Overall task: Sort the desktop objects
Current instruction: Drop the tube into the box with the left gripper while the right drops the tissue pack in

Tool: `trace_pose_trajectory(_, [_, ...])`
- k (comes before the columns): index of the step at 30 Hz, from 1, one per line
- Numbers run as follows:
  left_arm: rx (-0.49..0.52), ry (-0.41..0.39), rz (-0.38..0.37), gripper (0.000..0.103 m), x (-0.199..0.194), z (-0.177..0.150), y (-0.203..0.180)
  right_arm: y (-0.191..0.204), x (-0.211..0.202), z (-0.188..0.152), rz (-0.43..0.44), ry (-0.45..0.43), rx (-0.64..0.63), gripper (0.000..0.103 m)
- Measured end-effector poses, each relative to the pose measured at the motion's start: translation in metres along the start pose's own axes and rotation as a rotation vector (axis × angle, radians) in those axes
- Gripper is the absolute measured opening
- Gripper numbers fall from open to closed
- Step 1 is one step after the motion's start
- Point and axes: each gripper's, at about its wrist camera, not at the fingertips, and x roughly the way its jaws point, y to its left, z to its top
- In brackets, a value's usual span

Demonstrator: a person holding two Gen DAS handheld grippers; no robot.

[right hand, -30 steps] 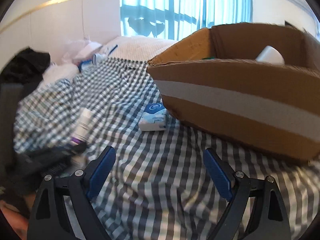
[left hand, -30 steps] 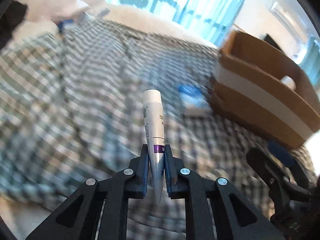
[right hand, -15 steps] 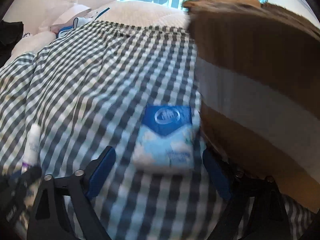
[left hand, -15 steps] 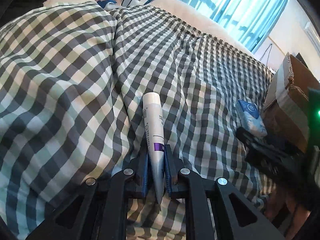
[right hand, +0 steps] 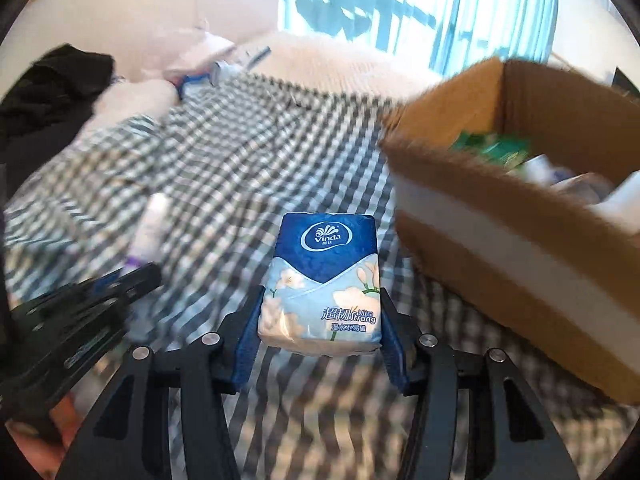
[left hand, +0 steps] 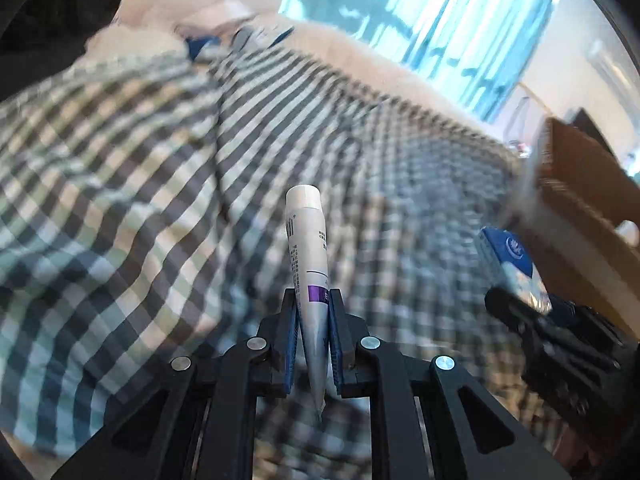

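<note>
My left gripper (left hand: 313, 304) is shut on a white tube (left hand: 307, 240) with a purple band, held above the checked cloth (left hand: 160, 200). My right gripper (right hand: 322, 308) is shut on a blue and white Vinda tissue pack (right hand: 322, 276), lifted off the cloth (right hand: 224, 168). The pack also shows in the left wrist view (left hand: 512, 264), at the right, in the right gripper (left hand: 532, 308). The left gripper (right hand: 132, 276) and tube (right hand: 150, 224) show blurred at the left of the right wrist view. A brown cardboard box (right hand: 500, 248) with a white stripe stands to the right, holding several items.
The box also shows at the right edge of the left wrist view (left hand: 580, 216). Black cloth (right hand: 52, 92), white bags (right hand: 192, 56) and small items lie at the far left of the bed. A window with blue curtains (right hand: 440, 8) is behind.
My right gripper has closed on the tissue pack and lifted it. My left gripper has risen with the tube, and the view has tilted up toward the window.
</note>
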Motion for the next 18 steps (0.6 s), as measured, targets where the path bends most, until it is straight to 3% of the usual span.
trace_pose_trajectory(6, [0.094, -0.059, -0.163, 0.014, -0.046, 0.002, -0.043, -0.009, -0.085, 0.005, -0.026, -0.085, -0.066, 0.052])
trace_pose_trajectory(10, [0.16, -0.076, -0.244, 0.014, -0.073, 0.017, -0.082, -0.046, -0.135, 0.026, -0.11, -0.161, -0.05, 0.052])
trace_pose_trajectory(14, [0.251, -0.11, -0.288, 0.014, -0.1, 0.045, -0.145, -0.106, -0.155, 0.05, -0.196, -0.172, 0.043, 0.052])
trace_pose_trajectory(18, [0.348, -0.109, -0.284, 0.014, -0.096, 0.068, -0.217, -0.161, -0.151, 0.068, -0.264, -0.15, 0.136, 0.052])
